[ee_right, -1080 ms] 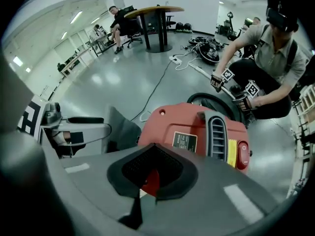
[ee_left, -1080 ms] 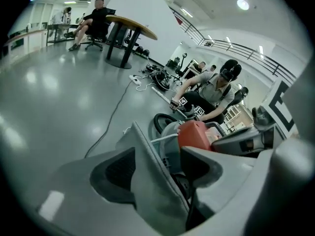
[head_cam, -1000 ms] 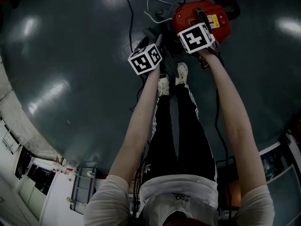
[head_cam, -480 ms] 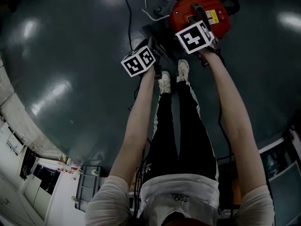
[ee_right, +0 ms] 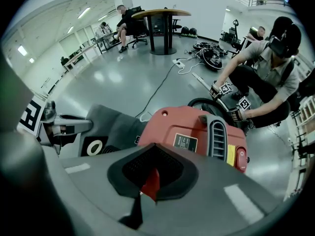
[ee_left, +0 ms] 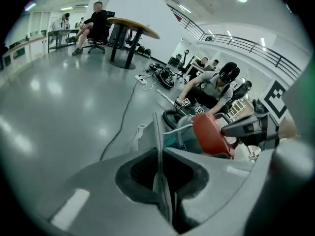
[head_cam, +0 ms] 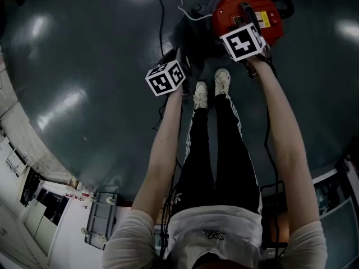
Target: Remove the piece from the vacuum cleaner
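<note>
The red vacuum cleaner point(head_cam: 247, 13) stands on the floor in front of the person's feet. My right gripper point(ee_right: 150, 183) is at its near edge, jaws shut with a bit of the red casing point(ee_right: 197, 132) pinched between them. My left gripper point(ee_left: 160, 181) is shut on a flat grey piece point(ee_left: 158, 141), seen edge-on between the jaws. In the right gripper view that piece point(ee_right: 110, 127) is a grey bag-like panel with a white ring, hanging left of the vacuum. In the head view the left gripper point(head_cam: 178, 58) is held left of the vacuum and apart from it.
A white cable point(head_cam: 190, 7) and a black cable point(head_cam: 160, 10) lie on the shiny floor by the vacuum. The person's shoes point(head_cam: 210, 88) are just below it. Another person point(ee_right: 266, 68) crouches behind, and a round table point(ee_right: 157, 14) stands farther back.
My left gripper has drawn left, away from the vacuum, with the grey piece in it. The right gripper has stayed at the red casing.
</note>
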A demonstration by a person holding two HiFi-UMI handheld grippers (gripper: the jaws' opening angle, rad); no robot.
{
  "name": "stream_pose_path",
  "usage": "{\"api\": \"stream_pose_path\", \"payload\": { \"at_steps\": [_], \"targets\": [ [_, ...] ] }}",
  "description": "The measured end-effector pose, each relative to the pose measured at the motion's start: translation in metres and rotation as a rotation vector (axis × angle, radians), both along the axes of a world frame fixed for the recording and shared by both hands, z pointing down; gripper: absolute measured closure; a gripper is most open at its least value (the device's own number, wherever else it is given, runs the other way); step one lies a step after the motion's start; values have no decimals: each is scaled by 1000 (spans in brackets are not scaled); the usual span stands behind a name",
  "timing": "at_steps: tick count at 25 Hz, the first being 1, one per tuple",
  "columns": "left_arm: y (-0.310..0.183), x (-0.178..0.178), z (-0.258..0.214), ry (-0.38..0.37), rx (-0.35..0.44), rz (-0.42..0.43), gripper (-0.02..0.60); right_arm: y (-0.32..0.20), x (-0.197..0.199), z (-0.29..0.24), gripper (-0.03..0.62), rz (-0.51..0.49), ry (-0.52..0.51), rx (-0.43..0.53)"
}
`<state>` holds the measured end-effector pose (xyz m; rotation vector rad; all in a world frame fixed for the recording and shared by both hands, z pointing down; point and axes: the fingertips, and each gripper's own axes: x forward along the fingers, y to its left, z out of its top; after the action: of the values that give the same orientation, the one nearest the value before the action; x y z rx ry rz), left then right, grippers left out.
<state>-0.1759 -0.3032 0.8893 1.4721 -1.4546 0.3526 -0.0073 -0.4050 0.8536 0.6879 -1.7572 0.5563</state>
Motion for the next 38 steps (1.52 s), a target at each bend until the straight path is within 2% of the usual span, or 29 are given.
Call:
{"api": "stream_pose_path", "payload": {
  "at_steps": [7,10,12,15,17,19,23,28,31,35,38],
  "targets": [
    [13,-17,-11,-48,27,3,557,-1,-1,-1,574,32,0,46],
    [34,-20,-37,-73,28,-2,557,23,7,-7,574,56,13,34],
    [34,-21,-70,-95,62,1,557,27,12,-32,572,88,-14,71],
    [6,-35,-128,-123,167,5,557,8,4,-91,571,185,-115,180],
    [10,-32,-174,-120,209,27,557,18,4,-137,571,223,-185,251],
    [16,-24,-230,-139,262,42,557,33,9,-190,571,231,-250,316],
    [-8,-25,-353,-250,423,48,557,38,17,-290,571,225,-333,422],
    [-9,-11,-482,-276,640,87,557,68,16,-392,571,247,-422,501],
    [-10,2,-527,-320,753,99,557,72,14,-438,571,233,-484,583],
    [-3,26,-566,-428,882,150,557,82,14,-495,571,233,-662,639],
    [7,40,-598,-451,957,157,555,97,24,-526,571,206,-718,675]
  ]
}}
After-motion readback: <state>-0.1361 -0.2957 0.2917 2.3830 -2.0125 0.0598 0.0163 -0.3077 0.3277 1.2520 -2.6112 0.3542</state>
